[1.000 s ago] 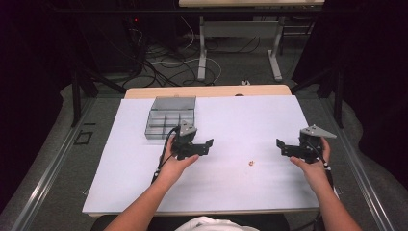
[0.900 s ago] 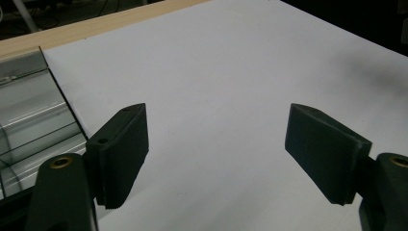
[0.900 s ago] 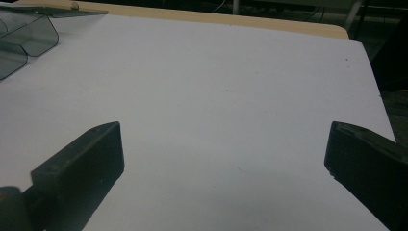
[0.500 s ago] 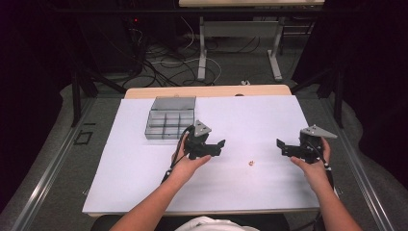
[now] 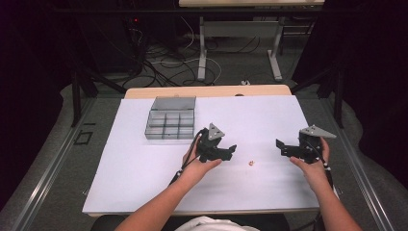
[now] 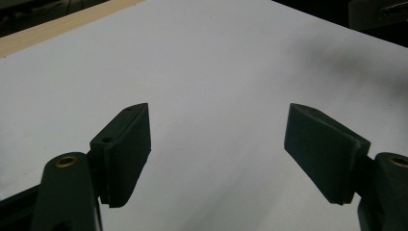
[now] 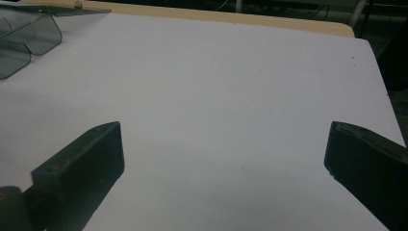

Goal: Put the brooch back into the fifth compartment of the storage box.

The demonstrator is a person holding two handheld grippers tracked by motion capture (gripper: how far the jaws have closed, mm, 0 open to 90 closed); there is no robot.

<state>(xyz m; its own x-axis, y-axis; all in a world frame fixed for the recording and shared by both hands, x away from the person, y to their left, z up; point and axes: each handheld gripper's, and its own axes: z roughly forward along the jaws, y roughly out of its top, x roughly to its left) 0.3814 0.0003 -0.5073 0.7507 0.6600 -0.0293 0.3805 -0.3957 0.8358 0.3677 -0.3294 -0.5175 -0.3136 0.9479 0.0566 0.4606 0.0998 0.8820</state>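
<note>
Left tongs point(image 5: 230, 153) sit over the middle of the counter point(image 5: 144, 173), jaws spread apart, nothing between them. In the left gripper view both pads point(image 6: 129, 151) hang above bare white surface, touching nothing. They point toward the right edge, at a small tan bit point(image 5: 250, 163) lying on the counter just beyond the tips, between the two hands and a bit nearer the front edge than the back. Not touching it.

Right tongs point(image 5: 280, 147) hover near the right edge, jaws wide apart, wider than the left pair, empty. Right gripper view: pads point(image 7: 84, 166) over plain white surface, clear tray corner at the far left of that view. They point back toward the left tongs, tan bit well short of them.

Grey compartment box point(image 5: 171, 124) sits toward the back left corner, lid up, well apart from both tongs and from the tan bit. Can't tell what's in its cells.
</note>
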